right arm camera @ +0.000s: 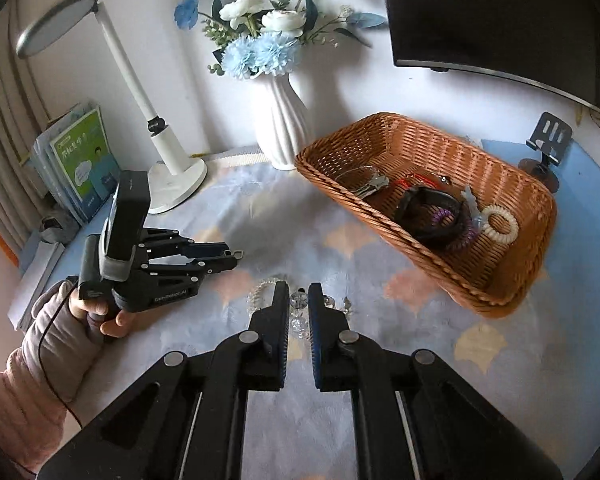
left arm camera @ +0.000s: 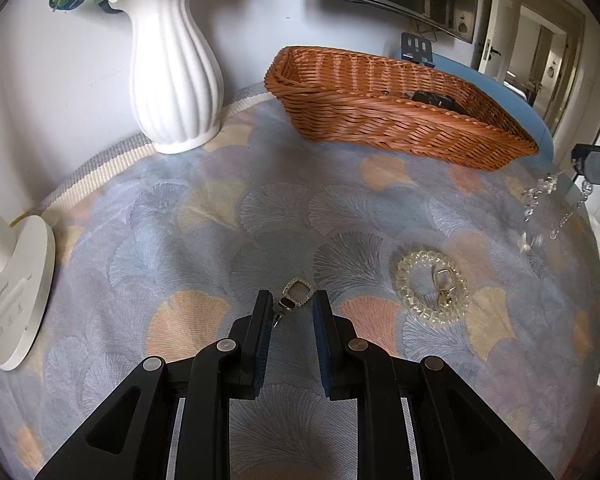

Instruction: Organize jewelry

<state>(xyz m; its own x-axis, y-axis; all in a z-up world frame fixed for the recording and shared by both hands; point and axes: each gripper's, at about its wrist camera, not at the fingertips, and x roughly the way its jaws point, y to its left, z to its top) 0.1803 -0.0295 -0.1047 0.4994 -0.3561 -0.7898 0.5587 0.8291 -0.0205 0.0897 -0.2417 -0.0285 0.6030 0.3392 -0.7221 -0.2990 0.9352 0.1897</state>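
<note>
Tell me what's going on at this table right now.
A person is sorting jewelry into a brown woven wicker basket, working with hand-held tongs in each hand. The right tongs are shut on a clear crystal bead bracelet, lifted off the floral tablecloth. The left tongs sit around a small gold rhinestone-framed earring; whether they pinch it is unclear. A clear spiral hair tie with a gold earring inside it lies on the cloth. The basket already holds several pieces.

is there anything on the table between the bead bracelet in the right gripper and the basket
Nothing visible. The right gripper is shut on the clear bead bracelet, and only bare patterned cloth lies between it and the near rim of the wicker basket. The vase stands off to the basket's left.
</note>
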